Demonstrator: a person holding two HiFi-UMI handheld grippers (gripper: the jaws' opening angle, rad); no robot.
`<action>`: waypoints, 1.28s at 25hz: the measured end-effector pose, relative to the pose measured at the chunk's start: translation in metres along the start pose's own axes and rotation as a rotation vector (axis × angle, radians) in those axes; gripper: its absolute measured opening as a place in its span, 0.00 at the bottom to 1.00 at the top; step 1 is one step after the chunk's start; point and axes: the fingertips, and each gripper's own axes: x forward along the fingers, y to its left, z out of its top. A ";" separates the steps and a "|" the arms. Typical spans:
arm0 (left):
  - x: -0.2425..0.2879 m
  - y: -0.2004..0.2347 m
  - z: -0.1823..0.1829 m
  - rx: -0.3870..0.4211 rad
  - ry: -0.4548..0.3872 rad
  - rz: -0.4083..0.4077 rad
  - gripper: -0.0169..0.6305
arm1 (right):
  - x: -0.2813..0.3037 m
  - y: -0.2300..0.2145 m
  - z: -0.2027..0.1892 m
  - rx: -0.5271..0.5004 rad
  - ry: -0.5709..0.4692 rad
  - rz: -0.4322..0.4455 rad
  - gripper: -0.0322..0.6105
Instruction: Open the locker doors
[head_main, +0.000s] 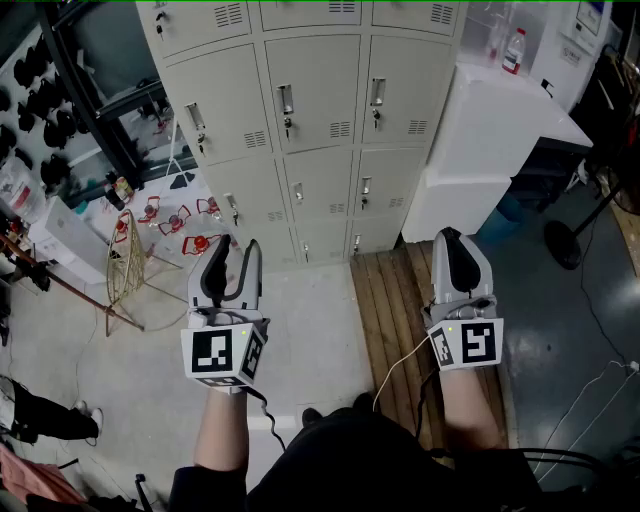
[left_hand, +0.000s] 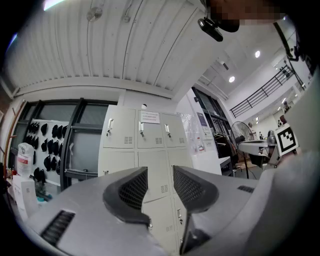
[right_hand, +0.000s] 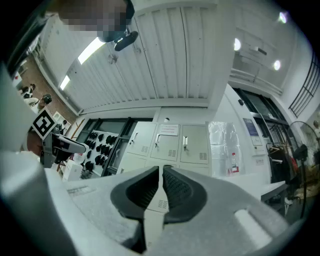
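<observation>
Lockers seemingly closed; left claw agape

The pale concrete floor carries a bank of pale grey metal lockers at the far side, and a brown slatted wooden platform lies flat in front of its right end. Just right of the lockers stands a white boxy cabinet, with a black round stand base beyond it on a darker grey stretch where a thin white cable trails. To the left, a tan wire-frame stand sits near several small red clamp-like objects scattered on the floor.
</observation>
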 end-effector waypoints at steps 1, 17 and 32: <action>0.001 -0.005 0.000 0.002 0.001 0.003 0.27 | -0.002 -0.005 0.000 0.002 -0.002 0.003 0.07; 0.008 -0.060 0.016 0.017 -0.015 0.075 0.39 | -0.006 -0.058 -0.004 0.121 -0.032 0.132 0.32; 0.034 -0.027 -0.004 -0.029 0.010 0.141 0.39 | 0.040 -0.080 0.002 0.159 -0.084 0.130 0.32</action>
